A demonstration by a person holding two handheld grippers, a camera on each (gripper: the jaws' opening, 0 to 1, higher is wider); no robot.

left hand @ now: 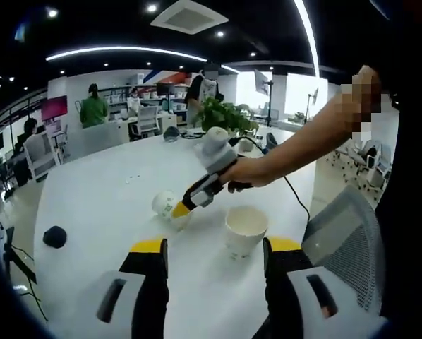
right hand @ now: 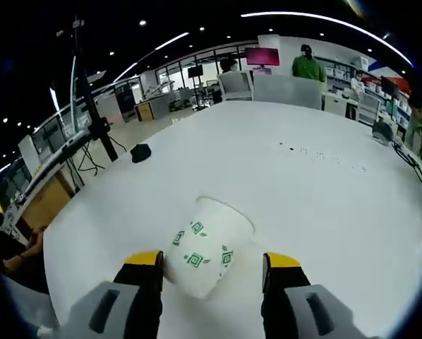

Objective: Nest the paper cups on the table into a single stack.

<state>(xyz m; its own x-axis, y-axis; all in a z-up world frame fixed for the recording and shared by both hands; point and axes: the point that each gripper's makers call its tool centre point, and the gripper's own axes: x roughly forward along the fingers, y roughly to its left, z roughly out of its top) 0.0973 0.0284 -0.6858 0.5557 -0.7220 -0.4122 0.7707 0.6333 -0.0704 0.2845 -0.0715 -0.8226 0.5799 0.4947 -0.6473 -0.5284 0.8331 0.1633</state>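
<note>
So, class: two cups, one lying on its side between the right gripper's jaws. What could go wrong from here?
1. The lying cup sits between open jaws of the right gripper; being round, it may roll away, or crush if squeezed hard.
2. The upright cup stands free near the left gripper; a knock could tip it.
3. The lying cup needs turning to nest, so it may slip.

upright cup (left hand: 245, 228) on table (left hand: 91, 198) | tipped cup (left hand: 166, 204) left of it

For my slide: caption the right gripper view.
Open right tongs straddle a tipped paper cup on the white table.
</note>
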